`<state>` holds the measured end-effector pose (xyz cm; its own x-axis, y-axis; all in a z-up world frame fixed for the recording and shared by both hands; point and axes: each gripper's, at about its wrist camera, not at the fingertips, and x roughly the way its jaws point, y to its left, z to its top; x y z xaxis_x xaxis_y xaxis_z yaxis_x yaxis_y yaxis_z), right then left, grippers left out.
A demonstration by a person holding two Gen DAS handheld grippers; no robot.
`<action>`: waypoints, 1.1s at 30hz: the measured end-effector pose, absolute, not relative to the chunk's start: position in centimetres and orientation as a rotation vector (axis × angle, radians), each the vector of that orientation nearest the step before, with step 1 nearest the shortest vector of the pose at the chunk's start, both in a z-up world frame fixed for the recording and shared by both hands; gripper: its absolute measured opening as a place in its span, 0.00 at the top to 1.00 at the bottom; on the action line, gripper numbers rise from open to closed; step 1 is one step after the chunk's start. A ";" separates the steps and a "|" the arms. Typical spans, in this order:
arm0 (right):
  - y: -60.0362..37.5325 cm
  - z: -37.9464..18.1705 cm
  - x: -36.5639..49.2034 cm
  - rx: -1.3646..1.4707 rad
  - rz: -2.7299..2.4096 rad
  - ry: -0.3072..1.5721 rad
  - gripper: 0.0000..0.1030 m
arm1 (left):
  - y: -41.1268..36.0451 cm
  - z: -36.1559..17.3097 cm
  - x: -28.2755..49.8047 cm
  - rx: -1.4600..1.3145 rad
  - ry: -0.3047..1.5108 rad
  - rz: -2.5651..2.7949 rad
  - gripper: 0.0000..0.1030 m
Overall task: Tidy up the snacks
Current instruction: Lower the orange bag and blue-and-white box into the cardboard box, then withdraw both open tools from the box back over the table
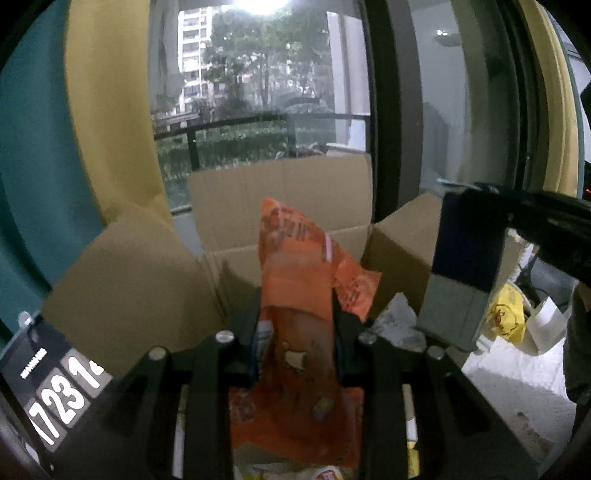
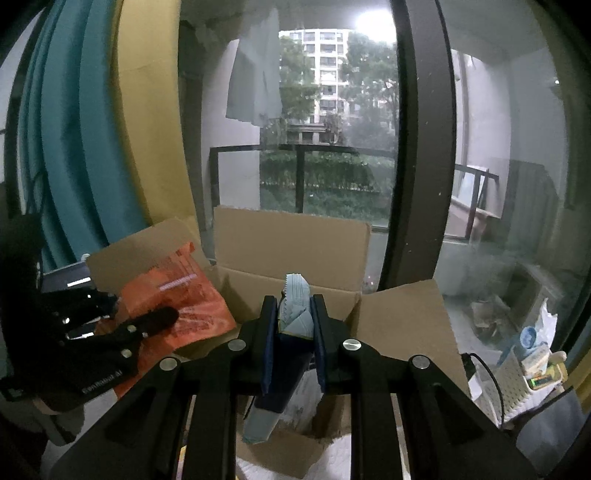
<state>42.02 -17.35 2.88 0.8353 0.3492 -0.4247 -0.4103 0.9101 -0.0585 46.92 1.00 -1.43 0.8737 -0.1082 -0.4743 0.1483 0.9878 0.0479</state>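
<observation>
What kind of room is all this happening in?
Most likely a room in a flat. A big glass balcony door looks out on apartment blocks, yellow and teal curtains hang beside it, and an open cardboard box sits below.

Light: room was pretty dim, mostly grey daylight through the window (image 2: 325, 147).
Glare: a lamp reflection (image 1: 255, 4) blew out white on the glass up top.
Shadows: the cardboard box (image 1: 280, 206) interior sat murky.
Blur: close-up stuff looked soft and noisy.
Edges: heavy fisheye bending, black vignette corners.
</observation>
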 end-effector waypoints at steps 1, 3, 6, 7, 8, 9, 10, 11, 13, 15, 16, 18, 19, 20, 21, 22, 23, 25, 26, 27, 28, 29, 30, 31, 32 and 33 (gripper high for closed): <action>-17.0 2.6 42.4 -0.156 0.404 0.425 0.81 | 0.9 -1.7 47.1 0.082 0.498 -0.135 0.70; -16.5 2.1 43.1 -0.165 0.404 0.435 0.81 | 1.0 -2.3 47.9 0.076 0.516 -0.129 0.68; -16.0 1.5 44.0 -0.178 0.391 0.451 0.81 | 1.3 -3.0 48.8 0.063 0.548 -0.119 0.58; -15.8 1.2 44.4 -0.171 0.385 0.458 0.81 | 1.5 -3.1 49.0 0.055 0.551 -0.124 0.52; -15.8 1.1 44.7 -0.165 0.380 0.464 0.80 | 1.6 -3.0 49.1 0.042 0.548 -0.122 0.49; -15.8 1.0 45.0 -0.160 0.374 0.474 0.73 | 1.8 -3.0 49.0 0.036 0.549 -0.119 0.45; -15.8 1.0 45.2 -0.152 0.375 0.481 0.62 | 1.8 -2.9 49.0 0.032 0.550 -0.119 0.43; -15.9 1.0 45.2 -0.149 0.378 0.482 0.59 | 1.9 -2.7 48.9 0.027 0.546 -0.118 0.38; -15.9 1.2 44.9 -0.153 0.380 0.479 0.58 | 1.5 -2.4 48.5 0.018 0.538 -0.114 0.34; -15.9 1.3 44.6 -0.159 0.381 0.477 0.58 | 1.3 -1.9 47.7 0.016 0.525 -0.115 0.33; -15.9 1.4 44.3 -0.161 0.383 0.476 0.58 | 1.2 -1.6 47.2 0.016 0.517 -0.114 0.33; -16.1 1.7 43.9 -0.165 0.383 0.472 0.58 | 1.4 -1.1 45.9 0.017 0.507 -0.118 0.32; -16.1 1.9 43.5 -0.166 0.383 0.470 0.58 | 1.6 -1.1 45.7 0.017 0.504 -0.122 0.32; -16.2 2.1 43.1 -0.167 0.382 0.467 0.58 | 1.5 -0.6 45.2 0.020 0.500 -0.126 0.32; -16.3 2.3 42.7 -0.168 0.380 0.463 0.58 | 1.3 -0.3 44.7 0.025 0.494 -0.130 0.32; -16.4 2.4 42.4 -0.167 0.379 0.461 0.58 | 1.2 0.2 44.4 0.028 0.488 -0.133 0.31; -16.5 2.6 42.0 -0.165 0.379 0.459 0.58 | 1.1 0.5 43.8 0.029 0.482 -0.136 0.31; -16.9 3.0 41.1 -0.162 0.378 0.454 0.58 | 0.8 1.3 42.6 0.031 0.469 -0.143 0.30; -17.1 3.2 40.5 -0.161 0.376 0.450 0.58 | 0.7 1.6 42.1 0.032 0.463 -0.146 0.30; -17.2 3.4 40.1 -0.161 0.376 0.448 0.58 | 0.5 1.9 41.5 0.033 0.457 -0.149 0.29; -17.3 3.6 39.5 -0.161 0.376 0.446 0.58 | 0.3 2.1 41.0 0.034 0.453 -0.152 0.28; -17.5 3.8 38.8 -0.162 0.375 0.443 0.58 | 0.1 2.4 40.2 0.036 0.446 -0.157 0.27; -17.6 3.9 38.5 -0.163 0.375 0.442 0.58 | 0.0 2.5 39.7 0.038 0.442 -0.159 0.27; -17.7 4.1 37.9 -0.162 0.374 0.440 0.58 | -0.2 2.7 39.2 0.041 0.439 -0.162 0.26; -17.8 4.3 37.5 -0.162 0.373 0.438 0.58 | -0.3 2.8 38.5 0.044 0.437 -0.165 0.26; -17.9 4.4 37.0 -0.163 0.373 0.436 0.58 | -0.5 3.0 37.8 0.046 0.434 -0.168 0.26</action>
